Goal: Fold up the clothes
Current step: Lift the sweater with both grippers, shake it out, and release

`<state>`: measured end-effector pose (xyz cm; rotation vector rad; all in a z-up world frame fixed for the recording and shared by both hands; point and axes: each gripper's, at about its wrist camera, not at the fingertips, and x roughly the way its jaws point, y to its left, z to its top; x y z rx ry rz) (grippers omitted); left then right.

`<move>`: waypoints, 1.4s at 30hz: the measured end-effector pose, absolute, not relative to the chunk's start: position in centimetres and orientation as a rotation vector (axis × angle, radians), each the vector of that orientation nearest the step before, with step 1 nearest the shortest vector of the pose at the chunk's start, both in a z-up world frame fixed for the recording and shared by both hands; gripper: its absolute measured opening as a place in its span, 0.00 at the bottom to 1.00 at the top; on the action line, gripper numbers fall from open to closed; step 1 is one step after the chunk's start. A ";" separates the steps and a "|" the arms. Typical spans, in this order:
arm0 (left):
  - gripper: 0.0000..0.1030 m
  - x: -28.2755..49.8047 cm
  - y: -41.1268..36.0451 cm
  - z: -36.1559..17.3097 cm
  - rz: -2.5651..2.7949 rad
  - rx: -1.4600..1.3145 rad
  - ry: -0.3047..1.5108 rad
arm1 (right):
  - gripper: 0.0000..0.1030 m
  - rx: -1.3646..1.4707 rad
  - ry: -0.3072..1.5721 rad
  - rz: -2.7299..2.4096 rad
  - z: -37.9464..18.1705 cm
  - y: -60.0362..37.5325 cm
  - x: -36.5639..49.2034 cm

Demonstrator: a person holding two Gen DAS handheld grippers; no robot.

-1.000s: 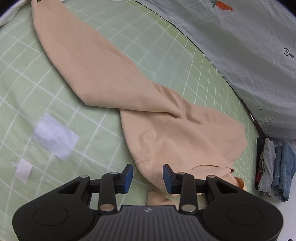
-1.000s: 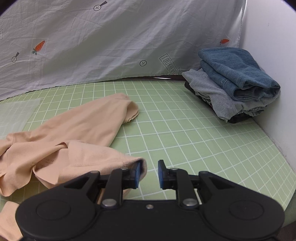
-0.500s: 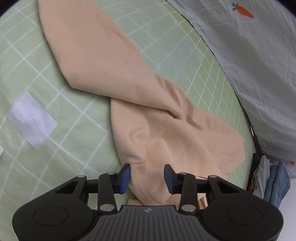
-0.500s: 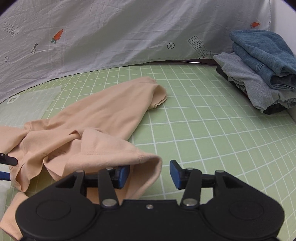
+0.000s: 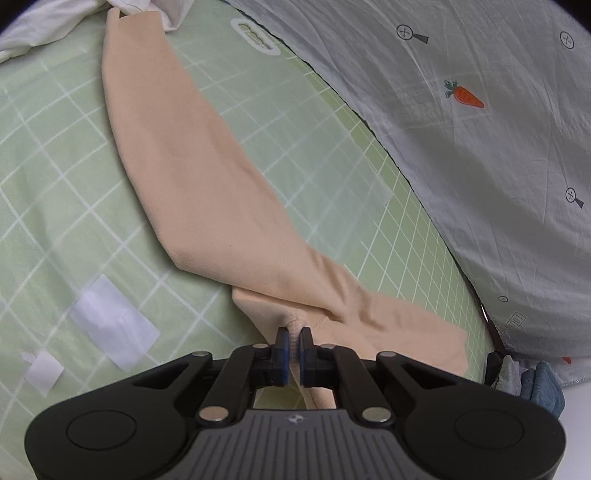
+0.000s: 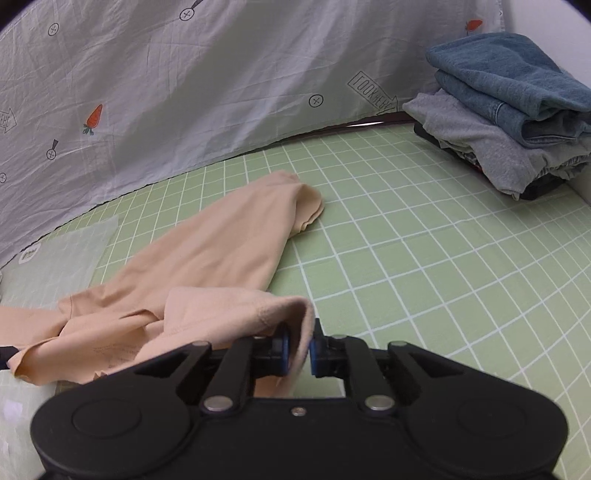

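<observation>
A beige pair of leggings lies crumpled on the green grid mat. One leg stretches away to the far left in the left wrist view. My left gripper is shut on the waistband edge. In the right wrist view the leggings lie left of centre, one leg reaching toward the back. My right gripper is shut on another part of the waistband edge, which bulges up over the jaws.
A stack of folded clothes, blue denim on grey, stands at the back right on the mat. A white carrot-print sheet hangs behind. White tape patches lie on the mat at left. White cloth lies far left.
Both grippers were open around the waistband edge. Both have closed on the fabric. The left gripper's view has swung to show the long leg.
</observation>
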<state>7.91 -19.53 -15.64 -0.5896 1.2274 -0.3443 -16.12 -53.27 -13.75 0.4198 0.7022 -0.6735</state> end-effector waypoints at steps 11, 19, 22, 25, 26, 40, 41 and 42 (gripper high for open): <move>0.04 1.9 -14.6 -12.5 -0.285 -0.571 1.165 | 0.07 0.309 0.618 -0.618 -10.3 -49.8 -19.0; 0.04 -3.5 -13.8 -9.4 -0.245 -0.518 1.071 | 0.06 0.276 0.576 -0.589 -8.4 -48.0 -23.2; 0.04 -5.1 -14.1 -7.9 -0.238 -0.481 1.038 | 0.06 0.240 0.546 -0.575 -7.3 -47.5 -24.5; 0.04 -6.2 -14.2 -5.8 -0.241 -0.458 0.981 | 0.06 0.275 0.500 -0.566 -5.9 -48.0 -25.7; 0.04 -6.4 -14.3 -4.9 -0.241 -0.453 0.962 | 0.06 0.274 0.481 -0.563 -5.3 -48.1 -25.9; 0.04 -4.8 -13.4 11.1 -0.312 -0.493 0.573 | 0.05 0.179 0.174 -0.379 6.6 -48.3 -24.0; 0.04 -4.5 -13.6 12.2 -0.327 -0.495 0.545 | 0.05 0.177 0.145 -0.369 7.7 -48.4 -23.8; 0.04 -4.3 -13.7 13.3 -0.342 -0.495 0.518 | 0.05 0.182 0.137 -0.369 8.0 -48.7 -23.4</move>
